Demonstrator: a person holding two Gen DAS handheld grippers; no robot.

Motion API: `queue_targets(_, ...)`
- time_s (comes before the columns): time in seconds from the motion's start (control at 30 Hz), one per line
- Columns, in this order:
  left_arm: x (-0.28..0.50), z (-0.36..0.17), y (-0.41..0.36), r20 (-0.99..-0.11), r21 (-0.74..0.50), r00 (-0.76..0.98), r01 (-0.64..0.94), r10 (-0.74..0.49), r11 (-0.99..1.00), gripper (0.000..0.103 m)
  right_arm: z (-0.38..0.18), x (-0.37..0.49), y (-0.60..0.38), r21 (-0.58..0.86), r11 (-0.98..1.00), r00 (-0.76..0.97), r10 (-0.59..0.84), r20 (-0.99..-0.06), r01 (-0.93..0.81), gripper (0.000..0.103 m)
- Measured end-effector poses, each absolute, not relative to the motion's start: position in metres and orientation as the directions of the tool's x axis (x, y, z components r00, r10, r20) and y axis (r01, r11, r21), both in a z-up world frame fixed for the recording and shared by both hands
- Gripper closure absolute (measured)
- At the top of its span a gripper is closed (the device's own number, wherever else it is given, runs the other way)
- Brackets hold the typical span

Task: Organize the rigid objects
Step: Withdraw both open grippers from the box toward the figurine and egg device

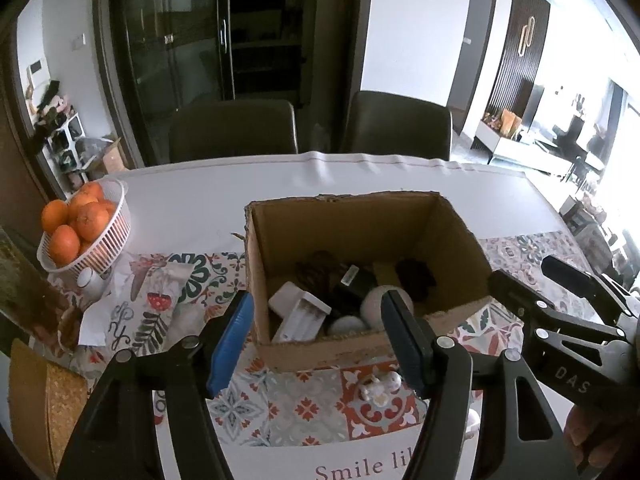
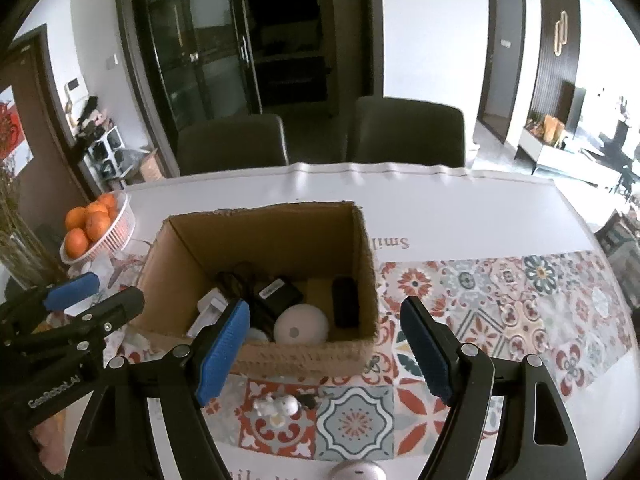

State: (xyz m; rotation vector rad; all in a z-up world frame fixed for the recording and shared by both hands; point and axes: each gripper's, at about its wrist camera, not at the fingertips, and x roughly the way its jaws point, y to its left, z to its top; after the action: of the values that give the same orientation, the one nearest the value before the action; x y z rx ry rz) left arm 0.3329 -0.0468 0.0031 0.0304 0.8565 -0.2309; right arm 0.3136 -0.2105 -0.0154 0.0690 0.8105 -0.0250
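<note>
An open cardboard box (image 1: 460,248) (image 2: 168,296) stands on the patterned table runner. It holds a white battery case (image 1: 300,314), a black adapter (image 2: 276,292), a white round device (image 2: 300,324), a black remote (image 2: 345,306) and dark items. A small white figurine (image 1: 378,388) (image 2: 278,407) lies on the runner in front of the box. My left gripper (image 1: 320,344) is open and empty, above the box's near wall. My right gripper (image 2: 324,352) is open and empty, at the box's near right corner. A round silver-white object (image 2: 356,471) lies at the bottom edge.
A white basket of oranges (image 1: 108,236) (image 2: 116,232) stands at the left, with a small white jar (image 1: 91,282) and papers (image 1: 132,308) beside it. A cork mat (image 1: 44,400) lies at the near left. Two dark chairs (image 1: 232,132) stand behind the table.
</note>
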Motion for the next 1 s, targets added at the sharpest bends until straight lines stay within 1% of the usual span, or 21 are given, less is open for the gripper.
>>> queue_targets(0.2,0.310,0.001,-0.047,-0.731,-0.063,0.653,0.224,-0.198,0.972,0.037,-0.012,0.286,-0.212,0.045,0.997,0.721,-0.020,-0.692,0.070,0.025)
queue_targets(0.43,0.286,-0.011,-0.048,-0.739,-0.079,0.641,0.225,-0.209,0.971,0.036,-0.014,0.254,-0.212,0.009,0.996,0.753,-0.064,-0.655,0.093,0.025)
queue_targets(0.73,0.260,-0.034,-0.050,-0.751,-0.090,0.624,0.226,-0.215,0.970,0.034,-0.031,0.222,-0.215,0.009,0.994,0.760,-0.080,-0.645,0.112,0.024)
queue_targets(1.0,0.245,-0.056,-0.055,-0.775,-0.103,0.590,0.237,-0.227,0.966,0.034,-0.054,0.203,-0.217,0.025,0.993,0.747,-0.071,-0.661,0.117,0.024)
